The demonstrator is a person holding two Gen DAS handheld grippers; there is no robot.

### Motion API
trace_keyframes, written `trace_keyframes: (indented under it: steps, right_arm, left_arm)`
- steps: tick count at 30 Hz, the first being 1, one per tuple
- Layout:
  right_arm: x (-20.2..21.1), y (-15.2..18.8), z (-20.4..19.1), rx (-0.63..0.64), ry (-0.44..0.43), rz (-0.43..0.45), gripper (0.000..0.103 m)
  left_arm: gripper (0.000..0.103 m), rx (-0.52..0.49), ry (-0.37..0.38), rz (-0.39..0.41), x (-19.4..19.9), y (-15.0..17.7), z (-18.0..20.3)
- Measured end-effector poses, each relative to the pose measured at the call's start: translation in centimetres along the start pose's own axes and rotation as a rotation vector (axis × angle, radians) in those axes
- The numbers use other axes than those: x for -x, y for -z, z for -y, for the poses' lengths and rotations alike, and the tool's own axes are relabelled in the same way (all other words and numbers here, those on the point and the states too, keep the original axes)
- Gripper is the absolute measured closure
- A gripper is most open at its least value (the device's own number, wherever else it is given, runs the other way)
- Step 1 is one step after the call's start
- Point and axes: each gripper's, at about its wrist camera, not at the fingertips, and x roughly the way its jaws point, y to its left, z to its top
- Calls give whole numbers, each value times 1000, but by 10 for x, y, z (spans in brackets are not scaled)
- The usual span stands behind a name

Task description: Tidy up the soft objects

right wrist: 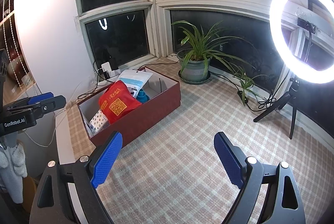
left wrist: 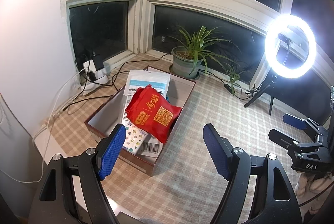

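- Red-brown box (left wrist: 133, 158) on the checked desk (left wrist: 198, 178), taken as landmark; it holds the soft goods.
- Red pouch (left wrist: 153, 113) lies on top inside the box, over a white packet (left wrist: 146, 82) at the far end and a star-print pack (left wrist: 133, 139) at the near end; something blue (right wrist: 143, 96) is tucked beside the pouch.
- Left tongs (left wrist: 161, 150) spread, empty, above the box's near corner.
- Right tongs (right wrist: 168, 158) spread, empty, over bare desk right of the box.
- Judgement: packing looks near done; no loose soft item shows outside the box.
- Next move likely calls for checking, or pressing the pouch flatter into the box.
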Motion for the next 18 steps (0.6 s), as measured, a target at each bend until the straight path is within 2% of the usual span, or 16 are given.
trace_keyframes:
  steps: [18]
  right_arm:
    - [0, 8, 5, -12, 9, -6, 16]
  left_arm:
    - [27, -7, 17, 6, 0, 3, 10]
